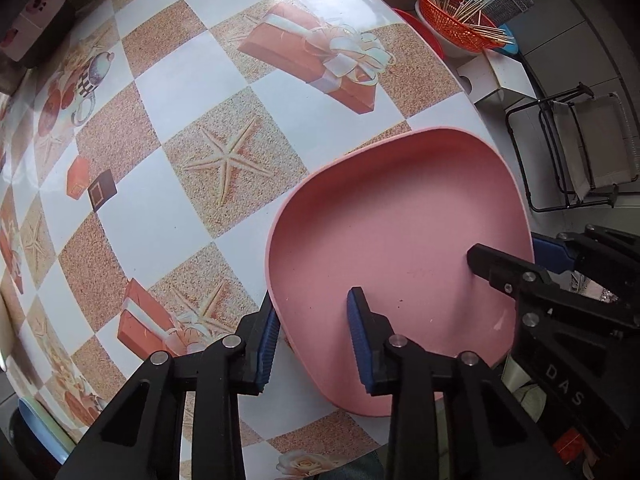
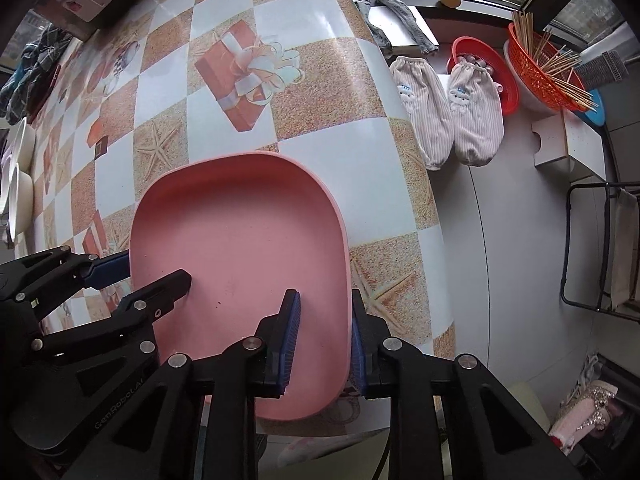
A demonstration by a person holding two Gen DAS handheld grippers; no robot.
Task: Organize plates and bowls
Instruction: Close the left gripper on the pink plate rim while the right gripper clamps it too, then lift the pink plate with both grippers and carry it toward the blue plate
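Observation:
A pink rounded-square plate lies on the patterned table near its right edge; it also shows in the right wrist view. My left gripper is open, one finger inside the plate and one outside its left rim. My right gripper is open, straddling the plate's right rim the same way. Each gripper shows in the other's view, the right one and the left one. I cannot tell whether the pads touch the rim.
The table has a checkered cloth with starfish and gift boxes. White bowls stand at its far left edge. An orange basket of sticks, a red basket, sleeve covers and a folding chair are beyond the right edge.

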